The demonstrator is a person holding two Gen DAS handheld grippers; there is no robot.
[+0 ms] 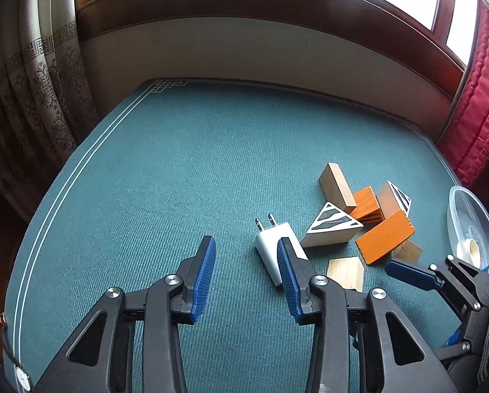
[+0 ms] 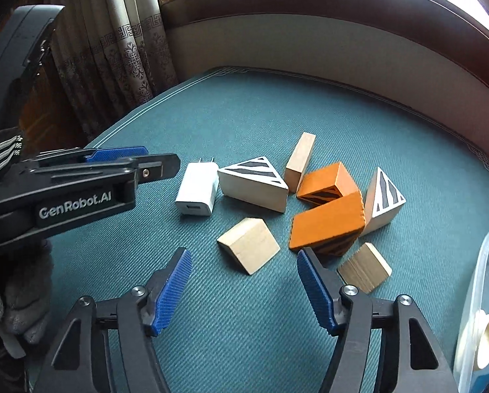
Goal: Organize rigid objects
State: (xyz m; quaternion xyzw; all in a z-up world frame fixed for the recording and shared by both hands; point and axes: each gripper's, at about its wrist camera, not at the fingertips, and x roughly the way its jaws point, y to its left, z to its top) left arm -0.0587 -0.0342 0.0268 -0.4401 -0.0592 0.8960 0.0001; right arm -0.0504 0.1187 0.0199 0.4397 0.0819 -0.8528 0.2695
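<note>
A white USB charger [image 2: 197,190] lies on the teal table cover [image 2: 244,114], left of a heap of wooden blocks: a striped white wedge [image 2: 252,183], two orange blocks [image 2: 326,222], a second striped wedge [image 2: 383,196] and several plain blocks [image 2: 249,249]. My left gripper [image 1: 246,271] is open and empty, its right finger next to the charger [image 1: 274,245]. My right gripper [image 2: 243,281] is open and empty, just short of a plain block. The left gripper also shows in the right wrist view [image 2: 139,163].
A clear plastic container [image 2: 480,311] holding a tape roll [image 2: 488,330] stands at the right edge; it also shows in the left wrist view [image 1: 474,226]. Curtains [image 1: 31,98] hang at the left, a wooden window sill behind, a red cushion [image 1: 477,108] at the right.
</note>
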